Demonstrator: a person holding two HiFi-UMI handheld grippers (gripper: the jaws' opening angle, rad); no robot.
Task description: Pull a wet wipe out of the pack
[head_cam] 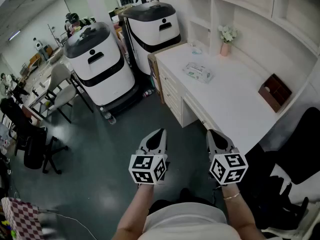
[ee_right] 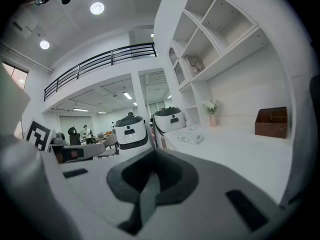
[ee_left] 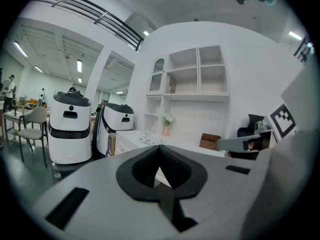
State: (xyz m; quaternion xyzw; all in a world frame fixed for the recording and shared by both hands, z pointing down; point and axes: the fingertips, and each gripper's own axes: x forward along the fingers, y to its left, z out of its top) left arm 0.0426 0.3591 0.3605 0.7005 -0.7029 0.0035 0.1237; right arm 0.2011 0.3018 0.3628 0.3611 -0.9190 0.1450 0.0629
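**Get to the pack before anything else**

The pack point(head_cam: 198, 71) lies flat on the desk point(head_cam: 235, 109), toward its far end, near the vase point(head_cam: 225, 48) and well apart from both grippers. The left gripper point(head_cam: 159, 132) and the right gripper point(head_cam: 212, 133) hang side by side over the floor. Each has its jaws pressed together, with nothing between them. The step in hand is probably the approach. It should go well if both grippers open before they arrive, one steadies the pack, and the other pinches only the wipe. Whether a wipe sticks out is too small to tell.
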